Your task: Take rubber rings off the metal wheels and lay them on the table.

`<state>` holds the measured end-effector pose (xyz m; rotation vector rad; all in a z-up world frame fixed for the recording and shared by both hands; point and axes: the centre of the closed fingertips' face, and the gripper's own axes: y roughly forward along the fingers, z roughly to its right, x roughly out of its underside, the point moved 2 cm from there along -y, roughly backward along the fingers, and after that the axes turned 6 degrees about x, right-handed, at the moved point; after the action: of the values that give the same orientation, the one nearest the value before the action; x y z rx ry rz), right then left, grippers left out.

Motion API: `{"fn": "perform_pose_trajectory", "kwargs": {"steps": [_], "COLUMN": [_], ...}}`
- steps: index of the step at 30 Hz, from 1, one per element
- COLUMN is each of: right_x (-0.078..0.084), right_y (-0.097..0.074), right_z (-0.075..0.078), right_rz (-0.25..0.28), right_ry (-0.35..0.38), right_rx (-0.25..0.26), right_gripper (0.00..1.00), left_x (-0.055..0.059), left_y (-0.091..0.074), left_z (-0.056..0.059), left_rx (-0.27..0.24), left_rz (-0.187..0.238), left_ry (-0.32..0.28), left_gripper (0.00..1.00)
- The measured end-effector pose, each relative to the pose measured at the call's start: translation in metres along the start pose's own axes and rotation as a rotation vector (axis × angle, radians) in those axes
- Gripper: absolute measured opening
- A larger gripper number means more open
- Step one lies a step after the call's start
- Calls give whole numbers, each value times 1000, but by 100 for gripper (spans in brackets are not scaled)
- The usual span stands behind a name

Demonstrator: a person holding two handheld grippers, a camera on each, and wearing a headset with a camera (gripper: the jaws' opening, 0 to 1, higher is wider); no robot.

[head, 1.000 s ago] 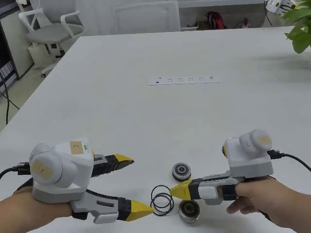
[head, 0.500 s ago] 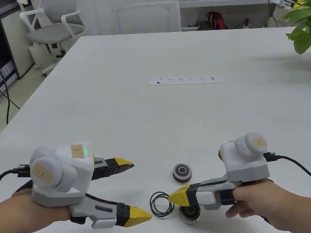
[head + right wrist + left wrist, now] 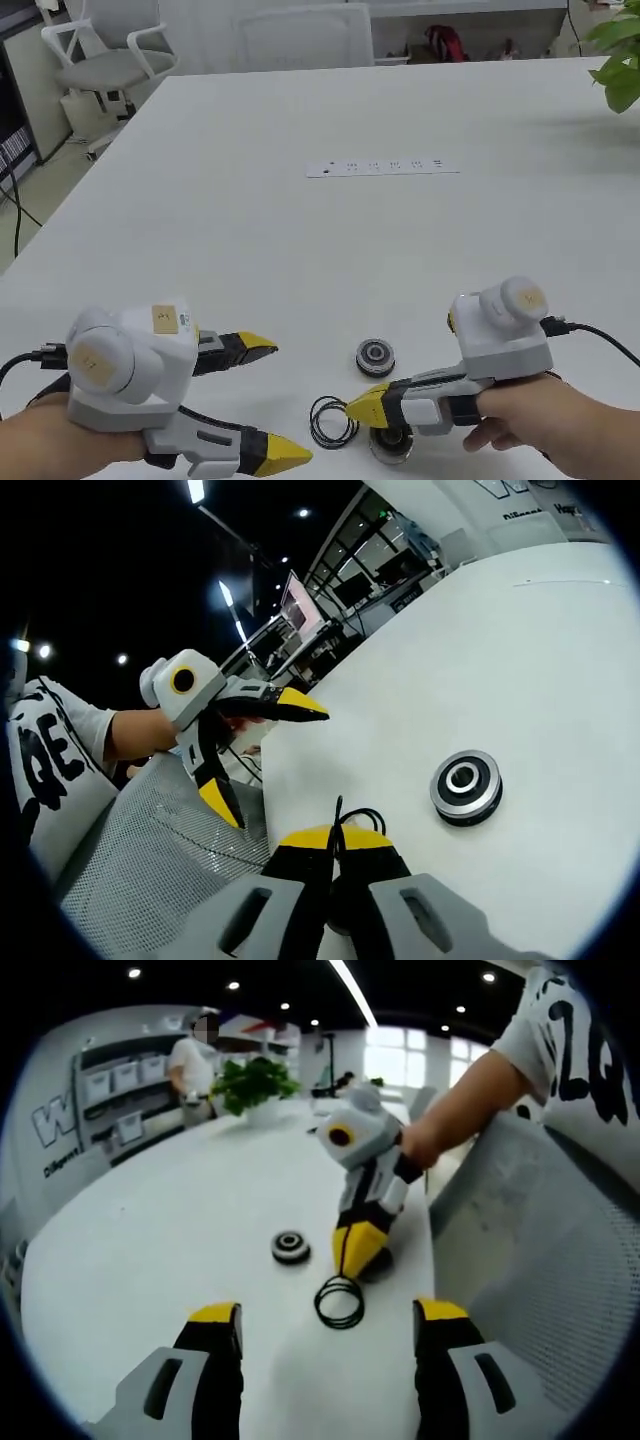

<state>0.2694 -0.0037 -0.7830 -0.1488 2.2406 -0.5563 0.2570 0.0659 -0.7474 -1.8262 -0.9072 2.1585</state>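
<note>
the left gripper [image 3: 270, 400] is hovering over the near-left part of the white table [image 3: 300, 250]. its jaws are standing wide apart and holding nothing. the right gripper [image 3: 358, 407] is reaching in from the right. its jaws are pressing together on a thin black loop of the rubber rings [image 3: 332, 420]. the rings are lying as a small overlapping pile on the table, between the two grippers. one metal wheel [image 3: 374, 355] is lying flat just beyond the pile, apart from it. a second metal wheel [image 3: 390, 447] is sitting beneath the right gripper's jaws, partly hidden, just beside the pile. a power strip [image 3: 380, 167] is lying farther back on the table.
</note>
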Motion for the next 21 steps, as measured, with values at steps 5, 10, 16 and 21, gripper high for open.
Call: {"fn": "perform_pose_trajectory", "kwargs": {"steps": [5,10,16,21], "right_x": [4,2,0,-6], "right_y": [1,0,-4,-8], "right_z": [-1,0,2,5], "right_rz": [-21,-23,-14,6], "right_ry": [-35,-62,-71,-80], "right_rx": [12,25,40,51], "right_gripper": [3,8,10,11], "left_x": [2,3,4,4], "left_y": [0,0,1,2], "left_z": [2,2,3,3], "left_rx": [4,5,13,20], "left_rz": [-10,-17,-25,-30], "left_ry": [3,5,3,5], "left_gripper": [70,70,70,70]}}
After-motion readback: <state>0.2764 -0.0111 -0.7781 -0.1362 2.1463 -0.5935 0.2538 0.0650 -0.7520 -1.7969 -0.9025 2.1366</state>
